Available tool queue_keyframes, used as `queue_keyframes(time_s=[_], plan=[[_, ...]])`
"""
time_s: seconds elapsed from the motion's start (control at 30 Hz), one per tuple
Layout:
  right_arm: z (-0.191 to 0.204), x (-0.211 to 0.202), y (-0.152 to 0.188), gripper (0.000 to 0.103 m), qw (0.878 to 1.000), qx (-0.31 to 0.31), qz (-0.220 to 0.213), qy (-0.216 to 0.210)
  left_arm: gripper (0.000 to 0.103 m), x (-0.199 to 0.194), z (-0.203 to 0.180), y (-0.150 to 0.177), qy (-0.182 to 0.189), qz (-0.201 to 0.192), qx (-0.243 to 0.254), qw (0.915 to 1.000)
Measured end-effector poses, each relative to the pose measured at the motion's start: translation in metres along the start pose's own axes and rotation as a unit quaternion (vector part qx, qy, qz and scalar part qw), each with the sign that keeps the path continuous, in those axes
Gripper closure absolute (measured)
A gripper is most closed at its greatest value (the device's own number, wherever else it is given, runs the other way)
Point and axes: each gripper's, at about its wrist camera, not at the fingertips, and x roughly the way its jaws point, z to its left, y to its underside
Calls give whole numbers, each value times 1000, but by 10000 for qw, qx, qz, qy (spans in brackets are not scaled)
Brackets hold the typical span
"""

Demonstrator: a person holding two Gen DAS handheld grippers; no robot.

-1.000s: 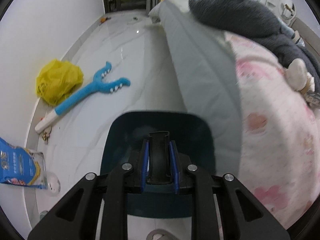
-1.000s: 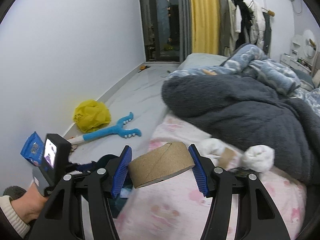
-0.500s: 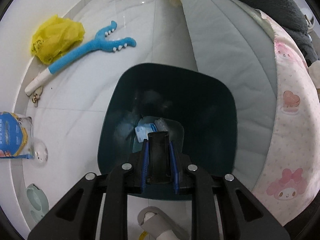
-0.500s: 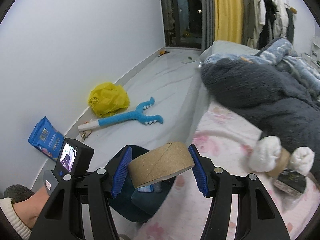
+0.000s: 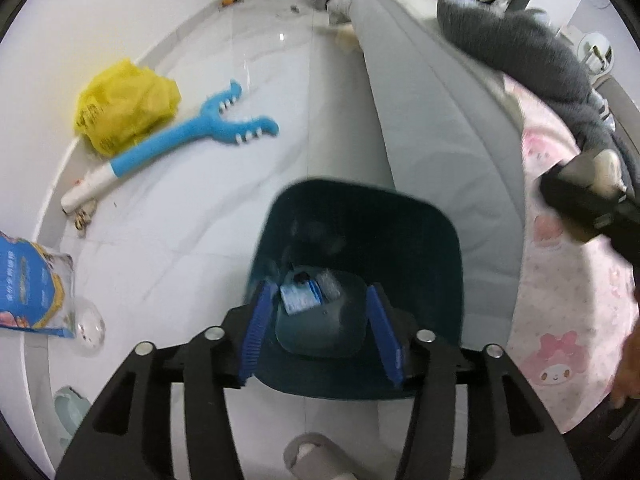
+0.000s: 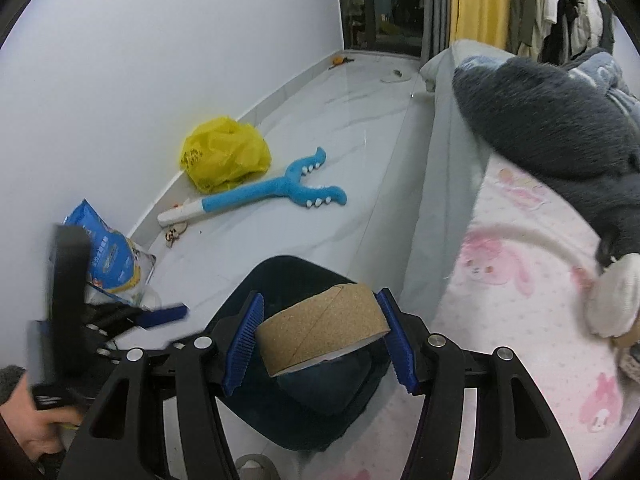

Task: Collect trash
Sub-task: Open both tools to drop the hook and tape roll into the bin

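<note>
The left gripper (image 5: 318, 322) has just released the bin (image 5: 448, 240), fingers wide; the right gripper (image 6: 318, 336) holds the cardboard roll (image 6: 320, 330) above it, ready to drop.

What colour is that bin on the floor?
Dark teal bin, clearest from the left wrist view.

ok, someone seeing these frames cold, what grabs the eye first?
Probably the cardboard tape roll clamped in the right gripper, held over the dark teal bin on the floor beside the bed. Next, the yellow plastic bag against the wall and the blue forked toy lying in front of it. The left gripper is open above the bin.
</note>
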Motion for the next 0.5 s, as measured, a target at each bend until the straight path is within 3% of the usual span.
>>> queue_keyframes(time_s=[0.17,0.5], plan=[[6,23,1,44,9997,0,235,46,41,-35,7,-7,-127,-650,64,9978],[14,72,15,44,9966,12,820,120,36,-91,17,-16,-236,-1578,-88,9872]])
